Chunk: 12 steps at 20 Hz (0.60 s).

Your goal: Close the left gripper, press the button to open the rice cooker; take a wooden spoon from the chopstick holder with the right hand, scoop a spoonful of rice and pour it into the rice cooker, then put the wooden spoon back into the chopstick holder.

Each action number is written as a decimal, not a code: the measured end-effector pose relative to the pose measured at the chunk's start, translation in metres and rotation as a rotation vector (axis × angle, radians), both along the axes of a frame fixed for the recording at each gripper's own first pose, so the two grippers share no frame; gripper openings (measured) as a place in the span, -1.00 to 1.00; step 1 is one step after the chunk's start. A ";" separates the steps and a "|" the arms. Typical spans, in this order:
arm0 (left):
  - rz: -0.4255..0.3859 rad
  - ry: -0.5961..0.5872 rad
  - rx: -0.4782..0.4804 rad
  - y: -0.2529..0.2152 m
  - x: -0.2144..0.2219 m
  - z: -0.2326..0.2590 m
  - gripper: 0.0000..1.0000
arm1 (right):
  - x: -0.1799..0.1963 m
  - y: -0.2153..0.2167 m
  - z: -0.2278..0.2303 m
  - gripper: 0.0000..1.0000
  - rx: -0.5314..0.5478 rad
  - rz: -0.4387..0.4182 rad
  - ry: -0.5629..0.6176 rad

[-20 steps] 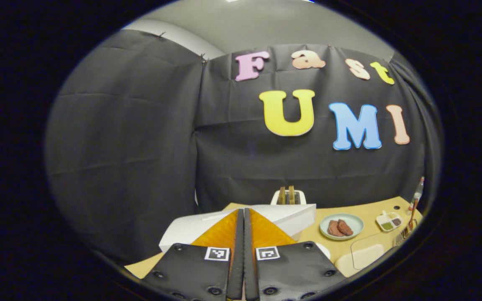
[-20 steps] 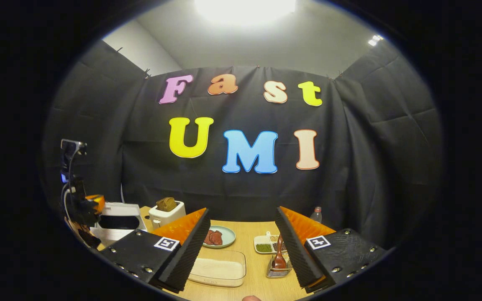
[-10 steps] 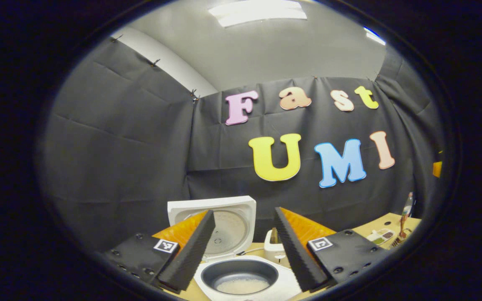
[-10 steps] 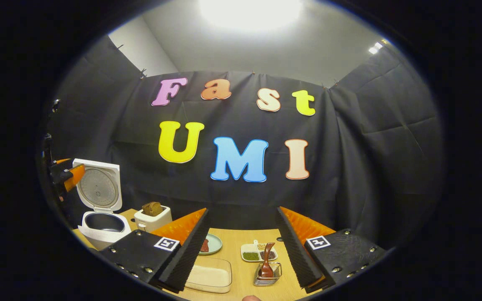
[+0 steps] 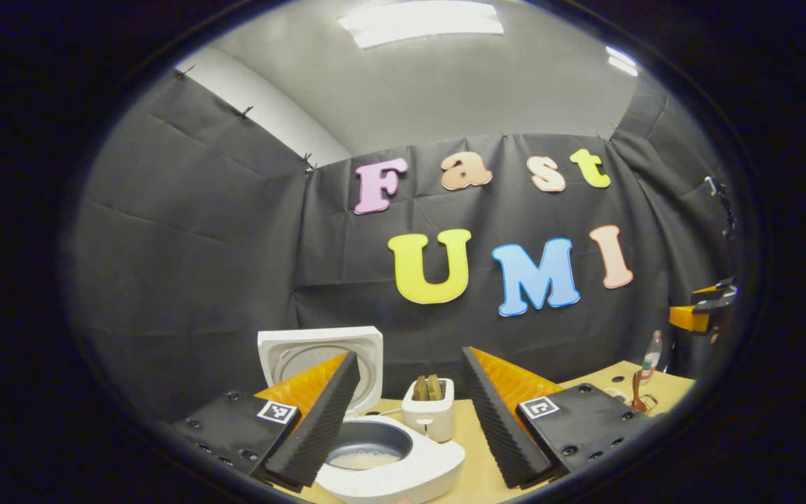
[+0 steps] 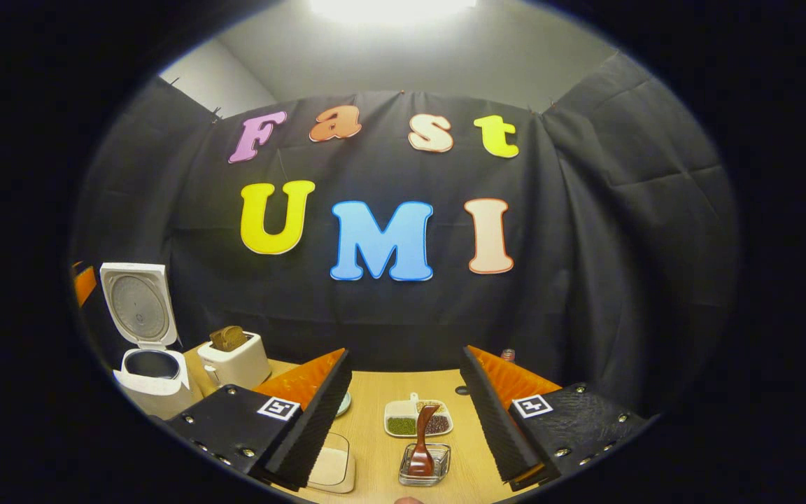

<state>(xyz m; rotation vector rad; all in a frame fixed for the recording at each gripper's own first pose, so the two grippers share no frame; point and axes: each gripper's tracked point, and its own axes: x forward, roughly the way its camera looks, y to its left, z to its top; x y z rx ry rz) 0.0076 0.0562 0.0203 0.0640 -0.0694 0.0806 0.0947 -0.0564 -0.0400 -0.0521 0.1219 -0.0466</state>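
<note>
Right gripper (image 6: pixel 403 413) jaws wide apart, empty, lined up on wooden spoon (image 6: pixel 422 445) standing bowl-down in chopstick holder (image 6: pixel 424 465) near front table edge — handle up, easy pinch. Rice tray (image 6: pixel 331 465) just left of holder. Left gripper (image 5: pixel 408 413) jaws spread, holding nothing, above rice cooker (image 5: pixel 403 467), lid up, ready for the scoop.

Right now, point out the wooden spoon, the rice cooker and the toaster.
wooden spoon (image 6: pixel 421 448): right gripper view, on its upright handle.
rice cooker (image 5: pixel 410 472): left gripper view, on the white front rim of its body.
toaster (image 6: pixel 238 364): right gripper view, on its white side.
</note>
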 end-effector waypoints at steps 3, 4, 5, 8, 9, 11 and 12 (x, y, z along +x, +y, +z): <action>0.011 0.008 0.020 -0.011 -0.008 0.004 0.99 | 0.016 -0.017 -0.028 0.90 0.011 0.004 0.058; 0.018 0.008 0.017 -0.014 -0.013 0.005 1.00 | 0.023 -0.021 -0.036 0.91 0.014 0.005 0.077; 0.027 0.009 0.012 -0.014 -0.017 0.005 0.97 | 0.028 -0.025 -0.048 0.90 0.016 0.004 0.098; 0.055 0.023 0.011 -0.015 -0.027 0.004 0.97 | 0.044 -0.034 -0.088 0.91 0.000 0.006 0.181; 0.066 0.030 0.017 -0.014 -0.030 0.003 0.97 | 0.045 -0.036 -0.104 0.90 -0.003 0.009 0.216; 0.092 0.044 0.031 -0.011 -0.037 -0.001 1.00 | 0.053 -0.038 -0.131 0.91 0.004 0.015 0.277; 0.105 0.050 0.035 -0.009 -0.039 -0.003 0.98 | 0.054 -0.038 -0.143 0.91 0.012 0.017 0.306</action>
